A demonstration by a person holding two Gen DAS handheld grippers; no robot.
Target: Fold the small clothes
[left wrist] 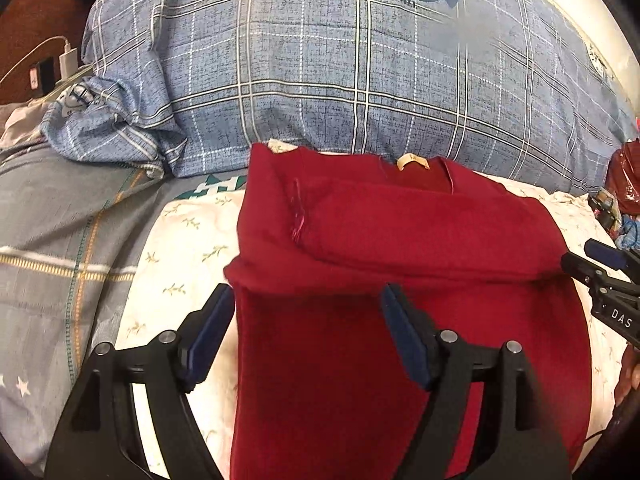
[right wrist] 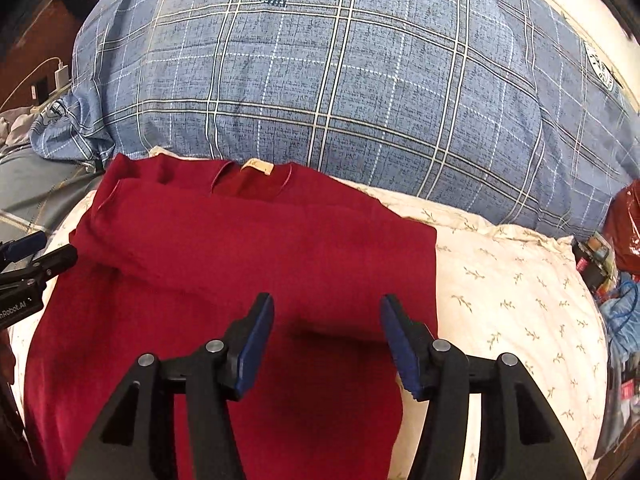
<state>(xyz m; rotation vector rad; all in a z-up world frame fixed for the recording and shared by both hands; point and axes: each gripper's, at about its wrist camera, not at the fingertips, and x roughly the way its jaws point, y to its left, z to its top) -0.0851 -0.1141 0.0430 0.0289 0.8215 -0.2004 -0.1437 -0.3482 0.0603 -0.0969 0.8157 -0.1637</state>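
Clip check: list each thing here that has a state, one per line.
red garment: lying flat on the floral pillow, sleeves folded in, neck label up.
left gripper: jaws open, over the garment's left edge.
right gripper: jaws open, holding nothing.
white charger: cable attached.

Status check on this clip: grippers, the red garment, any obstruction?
Left gripper and right gripper: jaws open, empty. Red top partly folded on floral pillow. Nothing in the way.
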